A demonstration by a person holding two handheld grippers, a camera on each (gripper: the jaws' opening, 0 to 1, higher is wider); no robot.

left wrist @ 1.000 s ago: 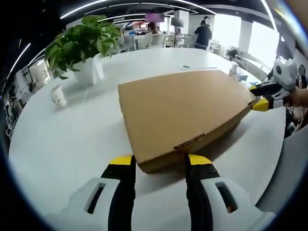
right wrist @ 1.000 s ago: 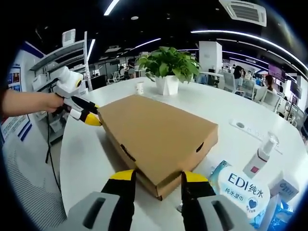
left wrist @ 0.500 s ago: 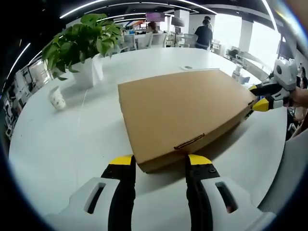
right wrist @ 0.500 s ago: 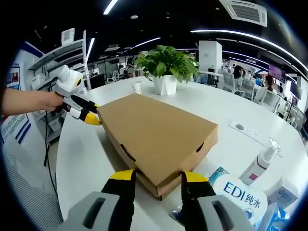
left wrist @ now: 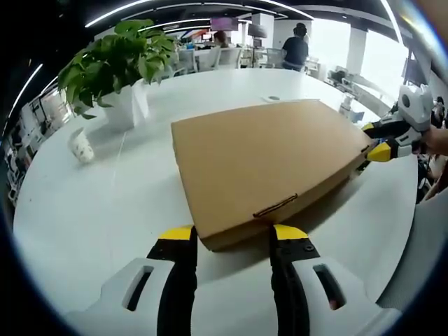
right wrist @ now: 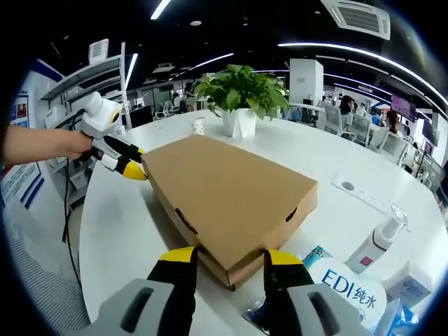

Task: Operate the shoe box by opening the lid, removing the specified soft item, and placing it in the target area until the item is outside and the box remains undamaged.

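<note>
On the white table [left wrist: 91, 203] the shoe box [left wrist: 269, 157] is closed; our left gripper [left wrist: 231, 241] and right gripper [right wrist: 229, 260] stand apart at opposite corners, nothing removed yet.

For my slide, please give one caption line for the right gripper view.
Right tool open at the corner of the closed cardboard box, left tool at the far corner.

1. Left gripper [left wrist: 232, 241]: jaws spread apart, yellow tips level and pointing forward, one to each side of a box [left wrist: 269, 164] corner. In the right gripper view it comes in from the left [right wrist: 133, 171], held by a hand [right wrist: 42, 145], tips at the box's far corner.
2. Right gripper [right wrist: 231, 264]: jaws likewise parted, tips astride the near box corner. In the left gripper view it enters from the right [left wrist: 378, 152], tips at the box edge.
</note>
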